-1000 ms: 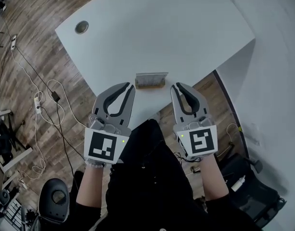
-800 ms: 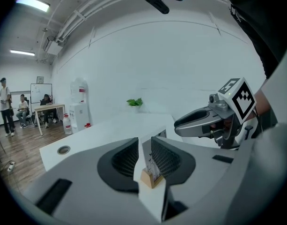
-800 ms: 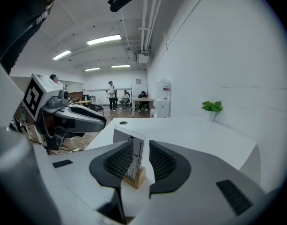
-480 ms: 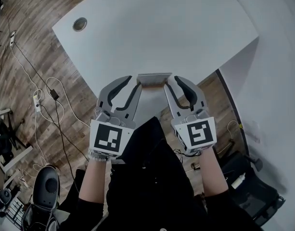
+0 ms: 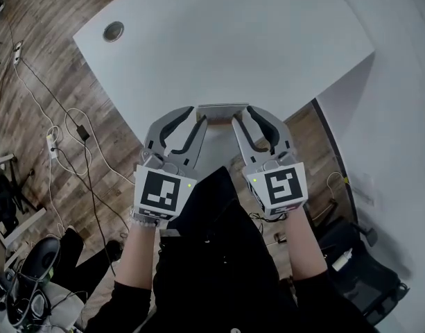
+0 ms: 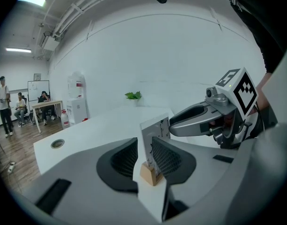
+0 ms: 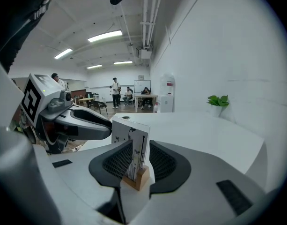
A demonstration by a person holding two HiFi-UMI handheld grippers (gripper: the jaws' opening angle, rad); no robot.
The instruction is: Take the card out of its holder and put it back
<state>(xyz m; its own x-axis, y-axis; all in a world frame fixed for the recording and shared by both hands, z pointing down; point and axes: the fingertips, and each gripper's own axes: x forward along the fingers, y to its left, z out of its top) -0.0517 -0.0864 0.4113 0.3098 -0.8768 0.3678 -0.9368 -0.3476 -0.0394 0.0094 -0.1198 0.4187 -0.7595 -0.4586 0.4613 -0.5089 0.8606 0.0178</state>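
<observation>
A white card with dark print stands upright in a small wooden holder near the front edge of the white table. My left gripper is open at the card's left end; in the left gripper view the card and holder show in the gap between the jaws. My right gripper is open at the card's right end, and its own view shows the card in the holder between its jaws. Neither gripper grips anything.
A round cable grommet sits in the table at the far left. Cables trail over the wooden floor to the left. A small plant stands at the table's far end. People sit and stand at the back of the room.
Both grippers have moved forward and inward from in front of the table edge to either end of the card. The card and holder have not moved.
</observation>
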